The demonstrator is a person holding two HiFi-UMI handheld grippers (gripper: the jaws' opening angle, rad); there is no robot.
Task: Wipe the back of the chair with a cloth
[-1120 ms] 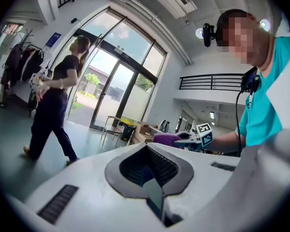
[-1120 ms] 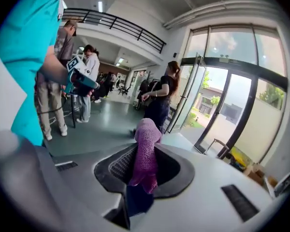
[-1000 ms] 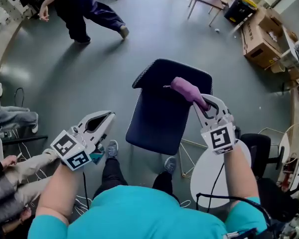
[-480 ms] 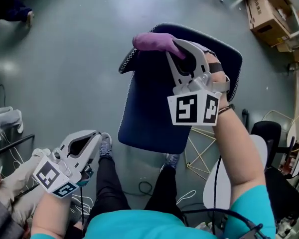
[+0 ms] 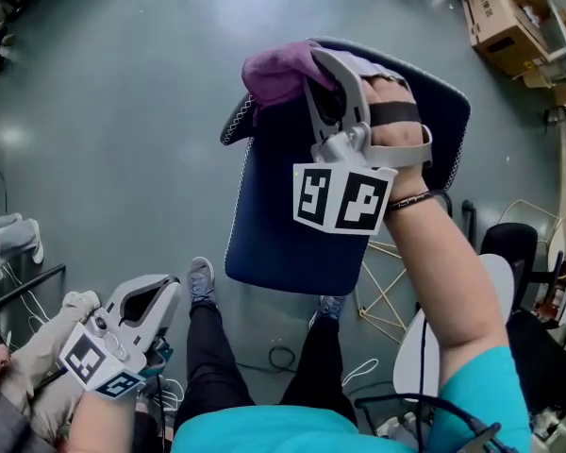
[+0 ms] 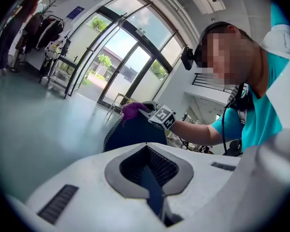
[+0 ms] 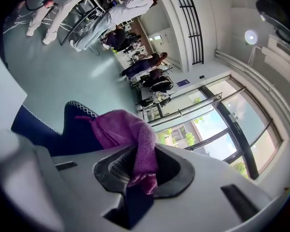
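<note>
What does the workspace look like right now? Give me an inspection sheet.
Surface: grey polished floor; no table in use.
Job's things: dark blue fabric chair; purple knitted cloth at the top corner of its back.
Clutter: cardboard boxes on the floor beyond the chair.
Grippers: right gripper shut on the cloth; left gripper shut, empty, held low.
Cables: black cable on the floor near the chair.
Surroundings: glass doors; other people in the hall.

Nothing could be read: print on the cardboard box (image 5: 495, 12) and a blue wall sign (image 6: 78, 12) was too small; the right gripper (image 5: 307, 69) bore only square markers.
</note>
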